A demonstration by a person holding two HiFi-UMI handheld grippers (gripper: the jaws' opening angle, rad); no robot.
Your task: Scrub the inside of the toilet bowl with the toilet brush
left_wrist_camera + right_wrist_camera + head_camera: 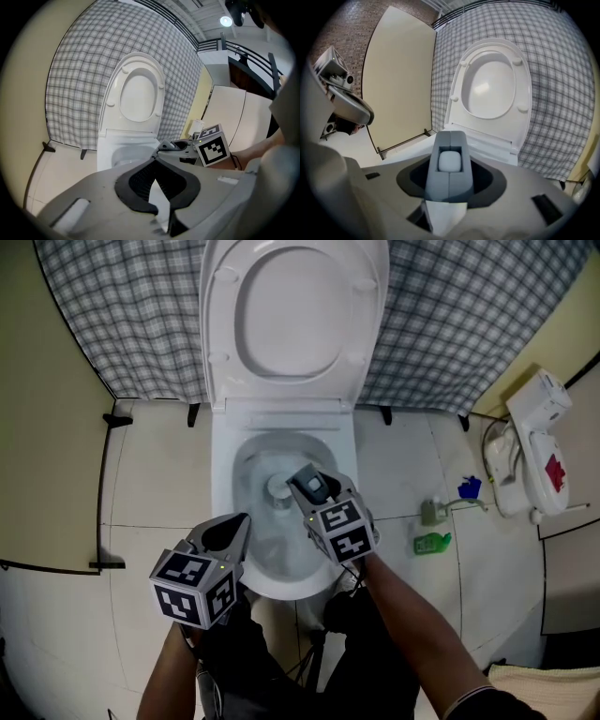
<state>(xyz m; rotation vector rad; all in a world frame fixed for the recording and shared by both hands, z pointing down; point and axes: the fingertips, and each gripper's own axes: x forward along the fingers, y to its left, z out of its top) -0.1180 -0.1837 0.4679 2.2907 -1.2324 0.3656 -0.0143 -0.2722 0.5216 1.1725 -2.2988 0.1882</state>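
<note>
The white toilet (281, 587) stands with lid and seat (289, 315) raised. My right gripper (314, 488) hangs over the bowl's right half, shut on the grey handle (317, 486) of the toilet brush. The brush's pale head (278, 488) sits down in the middle of the bowl. In the right gripper view the handle's top (450, 161), with a white inset, fills the gap between the jaws. My left gripper (230, 529) hovers at the bowl's front left rim, shut with nothing in it. Its tips (157, 161) meet in the left gripper view, where the right gripper (185, 147) shows beyond.
A plaid curtain (469, 324) hangs behind the toilet. On the floor to the right lie a green bottle (431, 543), a small sprayer (433, 512) and a blue object (469, 488), with a white appliance (534, 442) further right. A black rail (101, 493) runs along the left.
</note>
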